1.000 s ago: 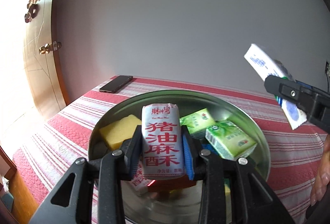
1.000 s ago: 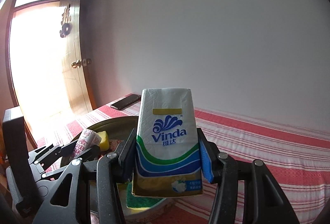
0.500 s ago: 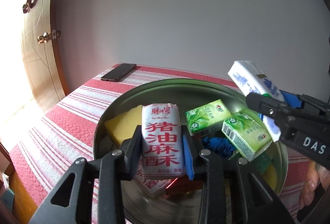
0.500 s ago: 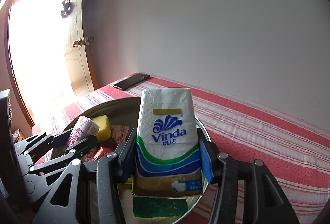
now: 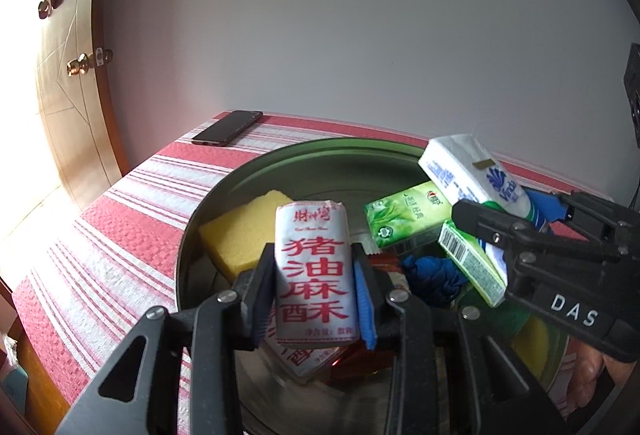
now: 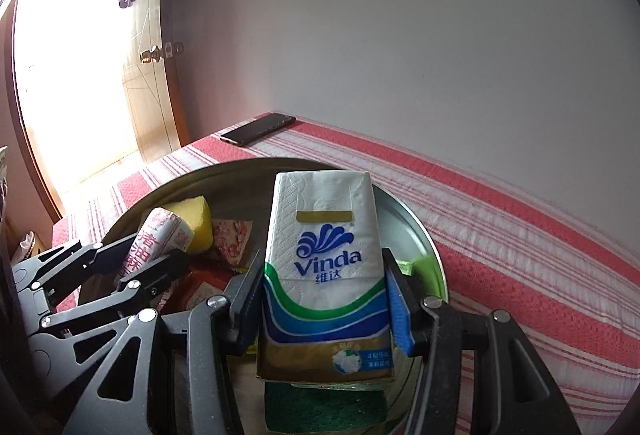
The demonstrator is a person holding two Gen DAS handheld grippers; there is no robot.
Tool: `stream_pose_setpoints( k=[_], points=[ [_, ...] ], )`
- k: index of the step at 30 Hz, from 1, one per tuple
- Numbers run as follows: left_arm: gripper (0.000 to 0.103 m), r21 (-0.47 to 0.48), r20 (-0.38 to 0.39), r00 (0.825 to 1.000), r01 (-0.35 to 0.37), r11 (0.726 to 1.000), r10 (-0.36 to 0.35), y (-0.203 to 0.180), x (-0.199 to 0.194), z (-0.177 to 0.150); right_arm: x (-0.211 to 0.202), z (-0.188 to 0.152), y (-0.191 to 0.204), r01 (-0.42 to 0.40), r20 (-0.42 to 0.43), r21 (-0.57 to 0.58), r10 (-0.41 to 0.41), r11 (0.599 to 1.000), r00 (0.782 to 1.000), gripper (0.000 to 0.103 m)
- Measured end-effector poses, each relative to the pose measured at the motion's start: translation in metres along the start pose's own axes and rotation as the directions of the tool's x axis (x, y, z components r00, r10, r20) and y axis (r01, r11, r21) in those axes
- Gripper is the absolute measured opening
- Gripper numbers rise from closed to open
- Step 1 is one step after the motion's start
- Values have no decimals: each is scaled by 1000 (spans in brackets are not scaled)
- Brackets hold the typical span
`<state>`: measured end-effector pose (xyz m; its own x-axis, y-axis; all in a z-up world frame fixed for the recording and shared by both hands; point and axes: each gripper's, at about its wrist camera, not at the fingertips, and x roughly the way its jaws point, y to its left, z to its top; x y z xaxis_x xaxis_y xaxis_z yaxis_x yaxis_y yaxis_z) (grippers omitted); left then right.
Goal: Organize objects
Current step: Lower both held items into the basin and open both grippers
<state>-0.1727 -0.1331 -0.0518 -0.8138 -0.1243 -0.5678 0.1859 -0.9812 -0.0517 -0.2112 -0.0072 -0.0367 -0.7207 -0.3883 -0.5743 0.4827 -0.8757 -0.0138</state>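
Observation:
My left gripper (image 5: pixel 314 293) is shut on a white snack packet with red Chinese characters (image 5: pixel 314 267), held over a round metal basin (image 5: pixel 256 175). My right gripper (image 6: pixel 326 295) is shut on a white Vinda tissue pack (image 6: pixel 324 259), also over the basin (image 6: pixel 404 211). The right gripper and its tissue pack (image 5: pixel 472 175) show at the right of the left wrist view. In the basin lie a yellow sponge (image 5: pixel 240 235), two green tissue packs (image 5: pixel 408 215), a blue cloth (image 5: pixel 434 279) and red packets.
The basin stands on a table with a red and white striped cloth (image 5: pixel 132 219). A black phone (image 5: pixel 228 127) lies at the table's far left corner. A wooden door (image 5: pixel 68 75) is to the left and a plain wall behind.
Both grippers have moved forward and down toward the basin. The right gripper with the Vinda pack has come in from the right and now hangs over the basin.

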Motion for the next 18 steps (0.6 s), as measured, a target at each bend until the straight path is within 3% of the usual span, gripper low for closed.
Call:
stream_pose_setpoints(
  k=[10, 12, 13, 18],
  points=[
    [36, 22, 0, 1000, 0, 1000, 0, -3, 1, -2, 2, 0, 2, -19, -9, 6, 19, 1000, 1000, 56],
    [37, 31, 10, 1000, 5, 1000, -6, -5, -3, -3, 0, -1, 4, -20, -6, 1, 20, 1000, 1000, 63],
    [42, 38, 14, 1000, 2, 999, -3, -7, -5, -3, -2, -2, 4, -23, -1, 4, 23, 1000, 1000, 69],
    [65, 56, 37, 999, -5, 998, 3, -11, -14, -5, -17, -8, -9, -8, 40, 70, 5, 998, 999, 71]
  ],
)
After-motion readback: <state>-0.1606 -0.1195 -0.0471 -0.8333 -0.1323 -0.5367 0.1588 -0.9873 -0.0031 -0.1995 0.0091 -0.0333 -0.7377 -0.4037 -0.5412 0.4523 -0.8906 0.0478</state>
